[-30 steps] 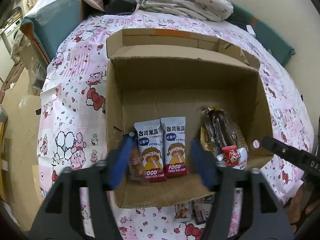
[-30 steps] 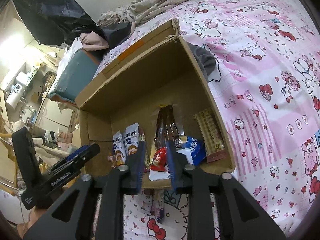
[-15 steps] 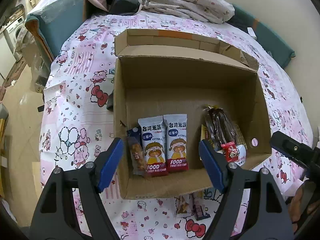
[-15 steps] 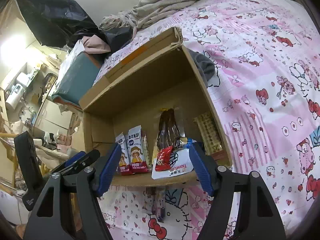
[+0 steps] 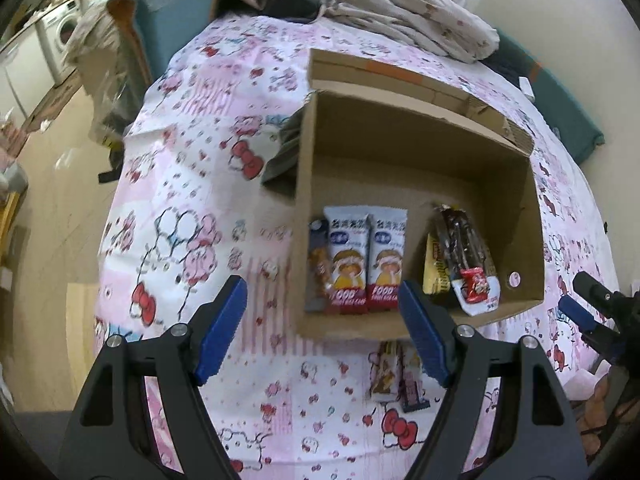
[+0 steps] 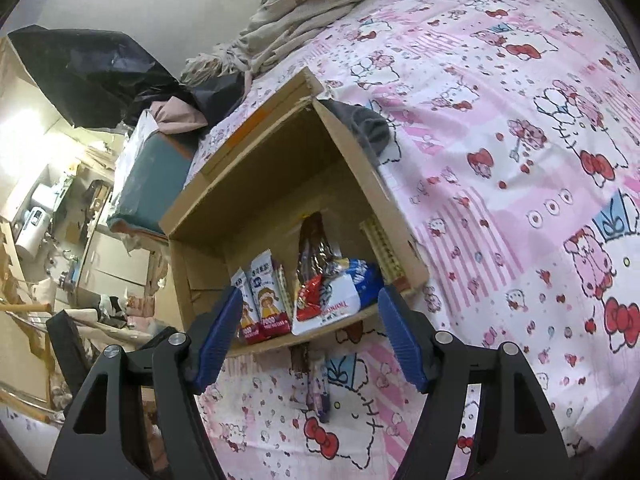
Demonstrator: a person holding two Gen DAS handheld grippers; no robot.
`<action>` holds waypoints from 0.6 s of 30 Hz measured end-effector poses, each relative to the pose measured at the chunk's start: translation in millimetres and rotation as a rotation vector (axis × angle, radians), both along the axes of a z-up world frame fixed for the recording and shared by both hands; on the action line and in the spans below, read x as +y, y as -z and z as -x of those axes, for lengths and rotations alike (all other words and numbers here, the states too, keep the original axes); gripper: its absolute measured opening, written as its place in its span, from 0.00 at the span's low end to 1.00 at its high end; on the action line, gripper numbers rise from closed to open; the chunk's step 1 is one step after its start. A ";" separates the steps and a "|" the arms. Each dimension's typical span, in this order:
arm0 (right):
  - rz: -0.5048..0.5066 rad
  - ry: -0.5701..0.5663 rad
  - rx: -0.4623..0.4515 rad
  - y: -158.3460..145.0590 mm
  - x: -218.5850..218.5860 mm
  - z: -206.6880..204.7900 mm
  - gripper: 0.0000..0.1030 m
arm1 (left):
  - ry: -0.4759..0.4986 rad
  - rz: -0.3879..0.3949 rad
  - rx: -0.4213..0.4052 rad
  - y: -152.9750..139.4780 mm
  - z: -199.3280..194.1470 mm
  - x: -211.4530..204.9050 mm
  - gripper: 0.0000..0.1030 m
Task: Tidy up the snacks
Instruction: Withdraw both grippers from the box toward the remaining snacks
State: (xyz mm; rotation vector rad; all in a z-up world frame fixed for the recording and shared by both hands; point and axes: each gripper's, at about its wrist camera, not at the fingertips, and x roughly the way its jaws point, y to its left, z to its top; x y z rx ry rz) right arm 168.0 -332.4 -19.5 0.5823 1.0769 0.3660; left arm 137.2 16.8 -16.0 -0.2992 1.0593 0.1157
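Left gripper [image 5: 322,334] fingers spread, empty, right gripper [image 6: 308,334] likewise, near cardboard box [image 5: 400,148] front edge

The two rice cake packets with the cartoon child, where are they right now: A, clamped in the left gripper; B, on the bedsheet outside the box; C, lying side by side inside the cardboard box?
C: the two rice cake packets lie side by side inside the cardboard box.

Dim indoor light, heavy fisheye warp w/ dark corners, edges prob. slightly blurred.
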 end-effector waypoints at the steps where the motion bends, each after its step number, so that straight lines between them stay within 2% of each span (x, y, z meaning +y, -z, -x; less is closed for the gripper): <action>1: -0.004 0.000 0.010 2.3 0.5 1.8 0.71 | -0.013 0.006 0.005 0.8 3.8 2.9 0.73; 4: -0.010 -0.011 0.040 9.8 6.6 8.6 0.71 | -0.049 0.028 0.025 3.8 12.1 9.4 0.73; 7: 0.030 -0.065 0.068 18.2 23.0 14.9 0.71 | -0.069 0.041 0.052 7.6 20.0 12.3 0.73; 10: 0.083 -0.168 0.148 38.3 47.9 18.3 0.71 | -0.066 0.036 0.073 11.4 26.5 9.6 0.73; 13: 0.180 -0.276 0.209 61.6 77.6 18.8 0.69 | -0.065 0.045 0.088 15.1 33.9 7.1 0.73; 18: 0.254 -0.392 0.265 92.9 116.8 15.0 0.56 | -0.060 0.044 0.109 21.4 41.9 3.8 0.73</action>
